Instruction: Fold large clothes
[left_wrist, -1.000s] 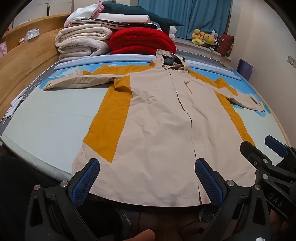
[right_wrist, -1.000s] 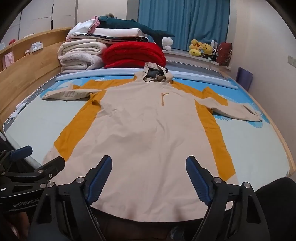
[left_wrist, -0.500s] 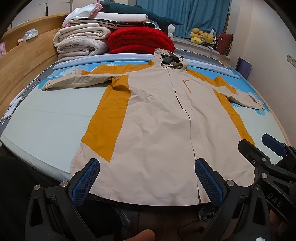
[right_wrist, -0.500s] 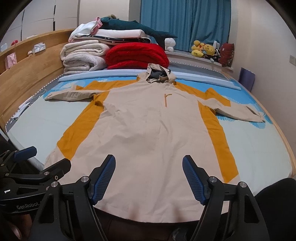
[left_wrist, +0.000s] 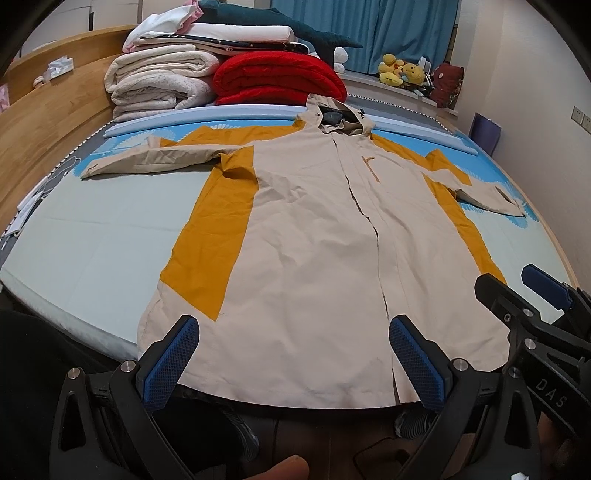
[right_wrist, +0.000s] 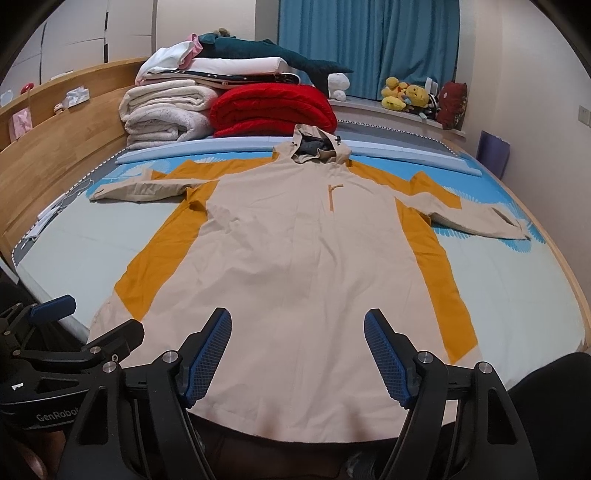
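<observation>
A large beige hooded jacket (left_wrist: 306, 243) (right_wrist: 295, 266) with mustard-yellow side panels lies flat, front up, on the bed, both sleeves spread out and the hem hanging slightly over the near edge. My left gripper (left_wrist: 293, 354) hovers open above the hem's left half, nothing between its blue pads. My right gripper (right_wrist: 297, 350) stands open over the hem's middle, apart from the cloth. Each gripper shows at the edge of the other's view: the right gripper (left_wrist: 532, 306) and the left gripper (right_wrist: 74, 332).
The bed (left_wrist: 96, 236) has a pale green and blue cover. Folded white blankets (right_wrist: 166, 114) and a red quilt (right_wrist: 269, 107) are stacked at its head. A wooden headboard (left_wrist: 44, 133) runs along the left. Plush toys (right_wrist: 406, 96) sit on the sill by blue curtains.
The right gripper's jaws narrowed slightly from the oldest frame. Both views shifted a touch; the jacket lies as it did.
</observation>
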